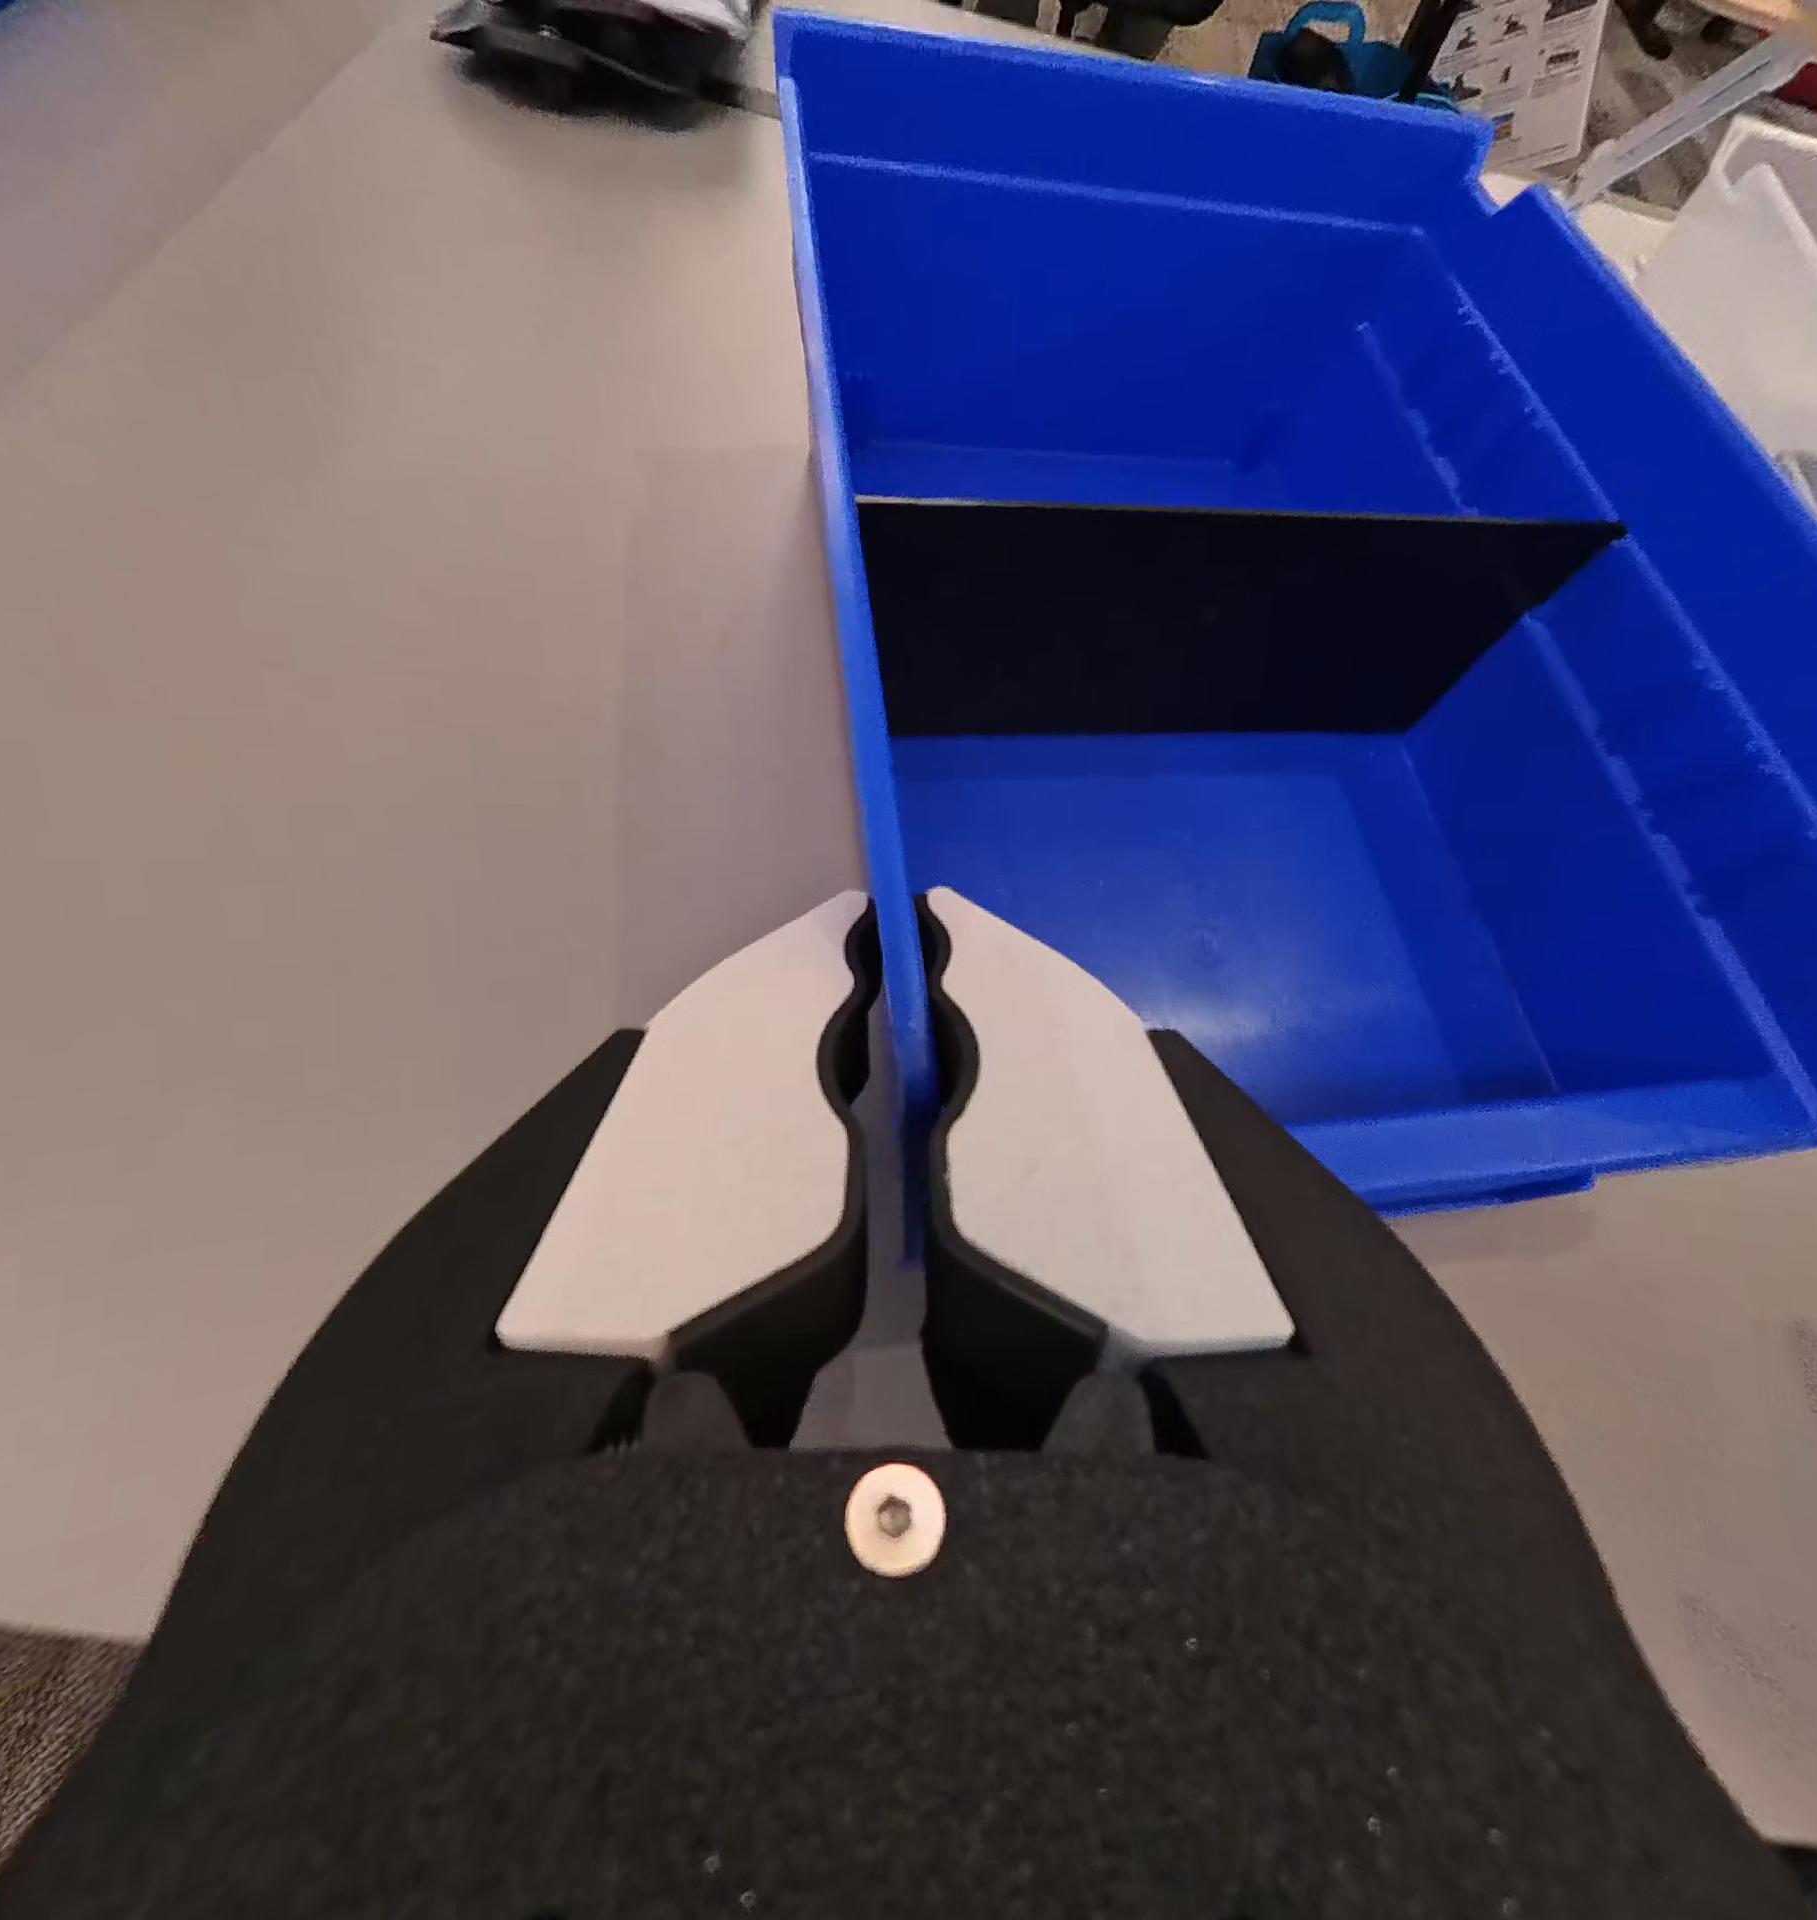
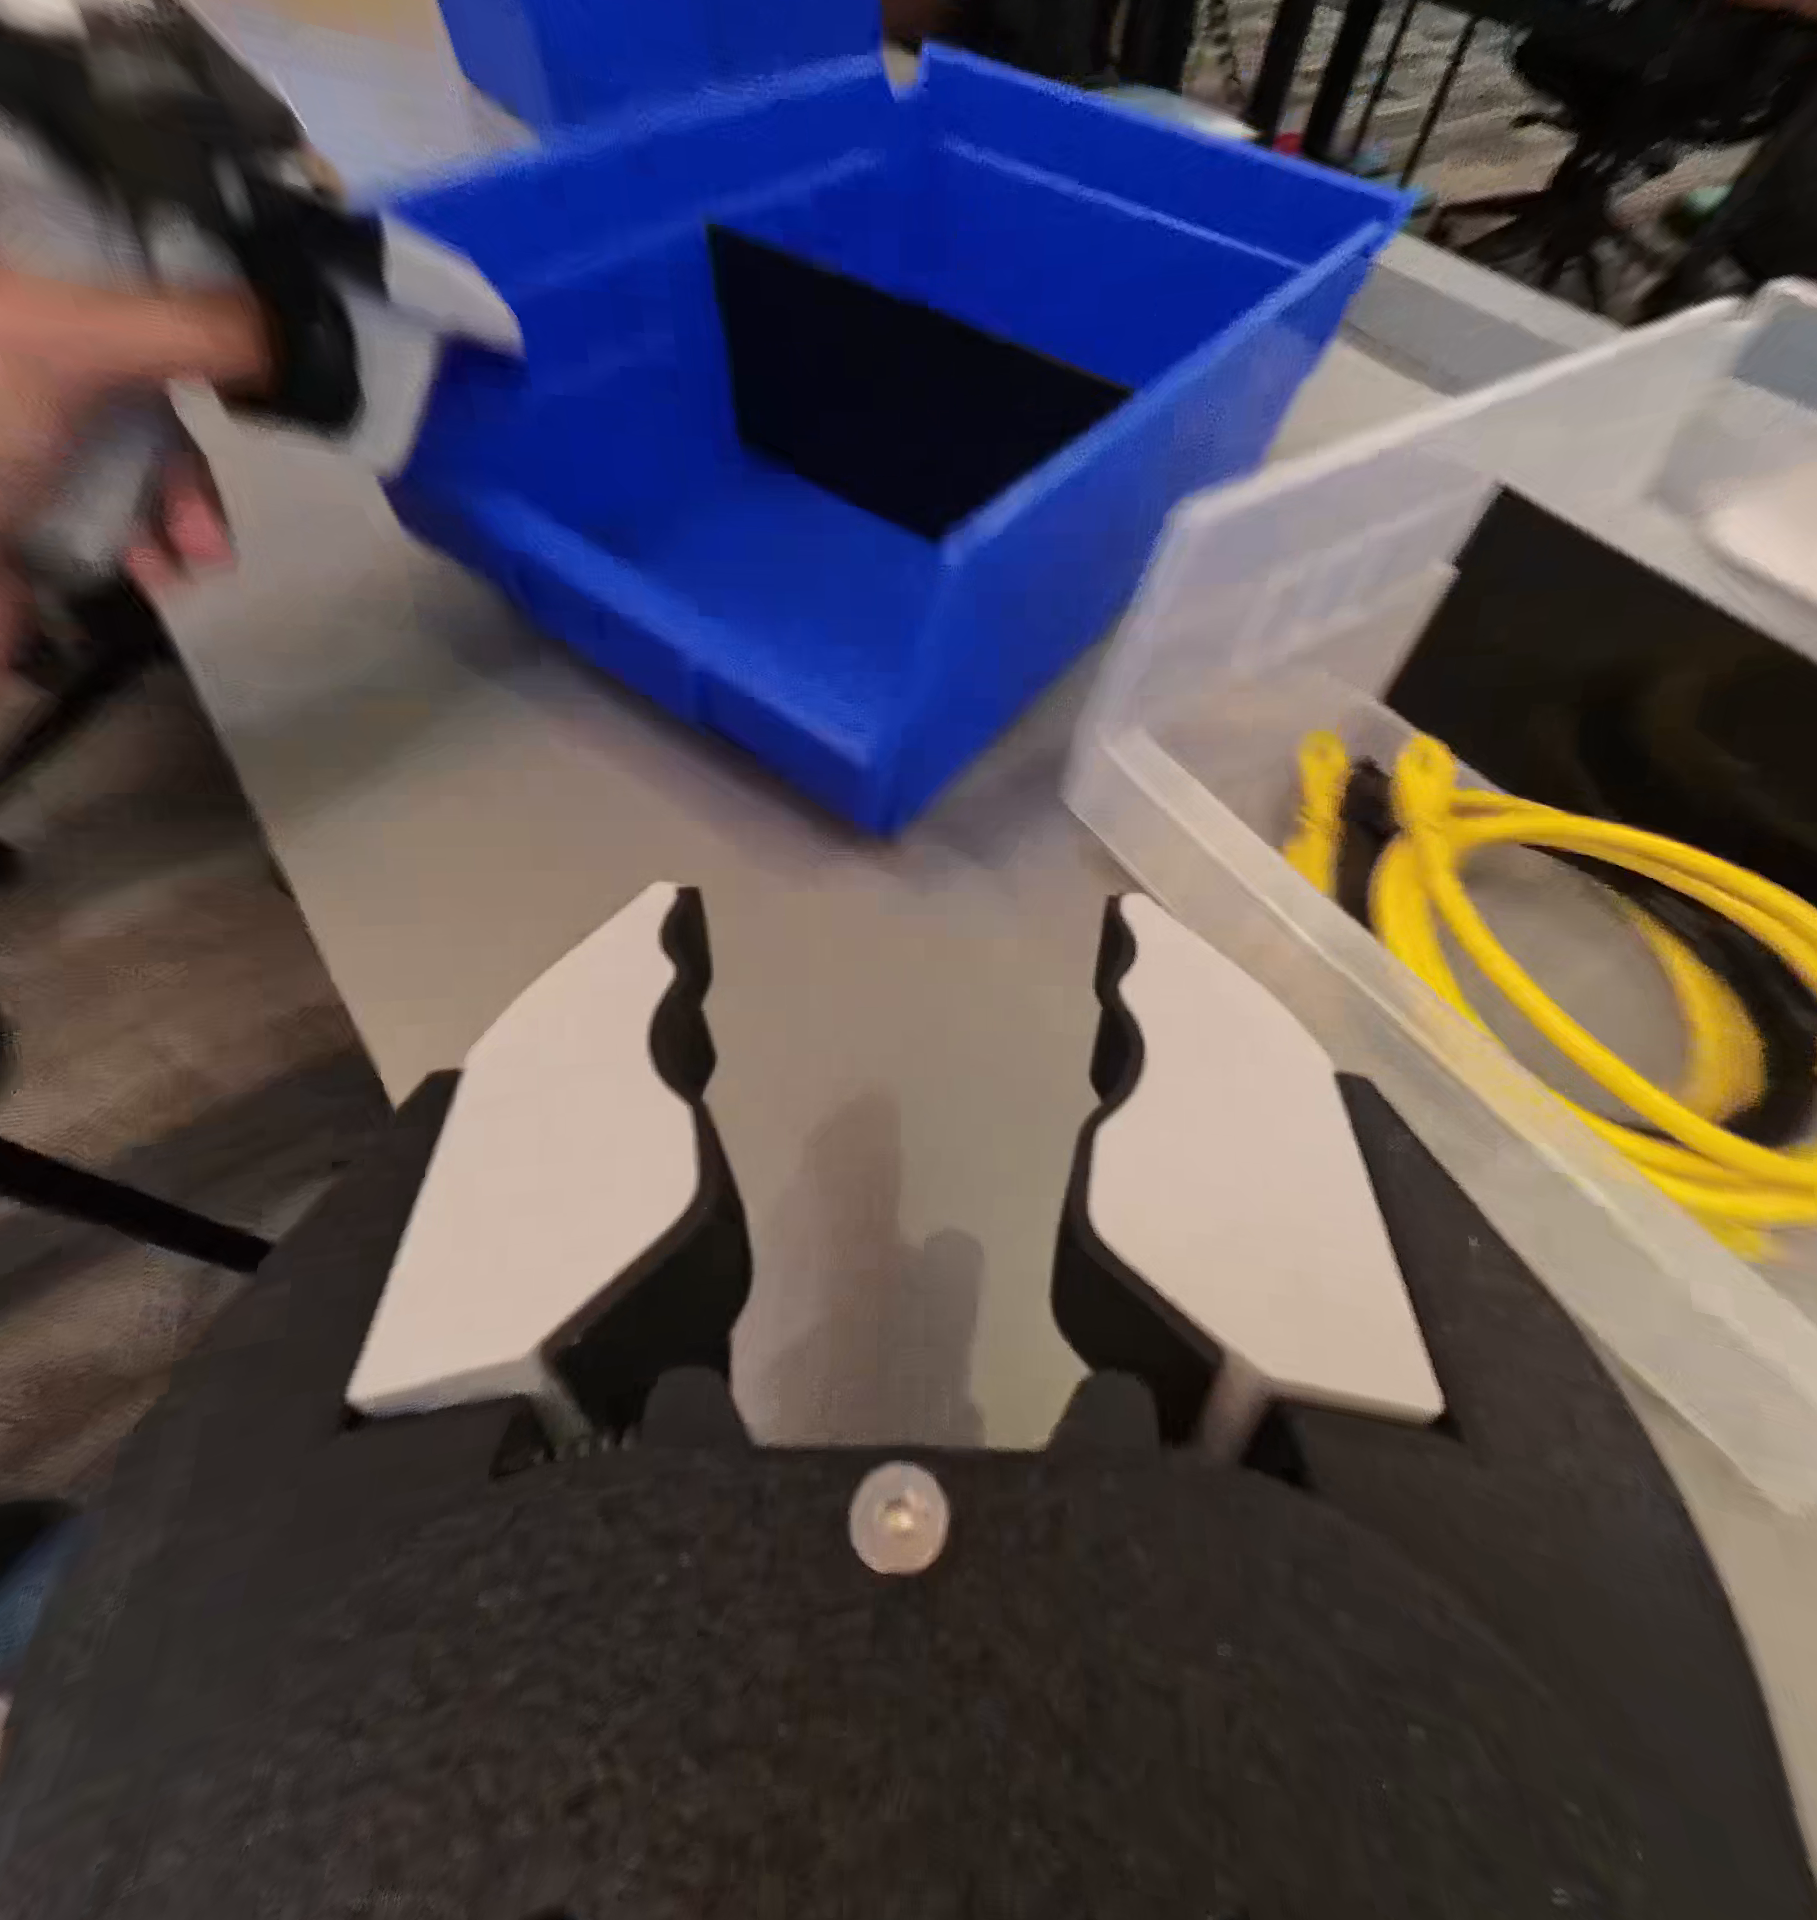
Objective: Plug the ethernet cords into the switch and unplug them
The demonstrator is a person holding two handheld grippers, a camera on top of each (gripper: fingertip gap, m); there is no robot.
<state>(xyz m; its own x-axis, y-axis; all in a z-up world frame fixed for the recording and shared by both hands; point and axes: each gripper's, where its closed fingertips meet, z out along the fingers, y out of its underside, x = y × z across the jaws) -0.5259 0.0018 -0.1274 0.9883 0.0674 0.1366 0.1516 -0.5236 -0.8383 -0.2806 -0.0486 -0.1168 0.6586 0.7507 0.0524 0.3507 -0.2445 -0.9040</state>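
At the blue bin's (image 1: 1143,883) side wall my left fingers (image 1: 1018,1039) pinch it steady, while my right fingers (image 2: 592,1039) hover wide open and bare near the yellow ethernet cords (image 2: 1569,987).

Bare grey table (image 2: 571,831) in front of the right gripper (image 2: 899,935) – its jaws gape wide on nothing. Blue bin (image 2: 779,644) blocks straight ahead, the clear tub (image 2: 1299,914) of yellow ethernet cords (image 2: 1569,997) crowds the right – and the left gripper (image 1: 896,935) straddles the bin's near wall.

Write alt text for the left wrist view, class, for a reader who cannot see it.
The left gripper is clamped on the side wall of a blue bin standing on a grey table. A black divider splits the bin into two bare compartments.
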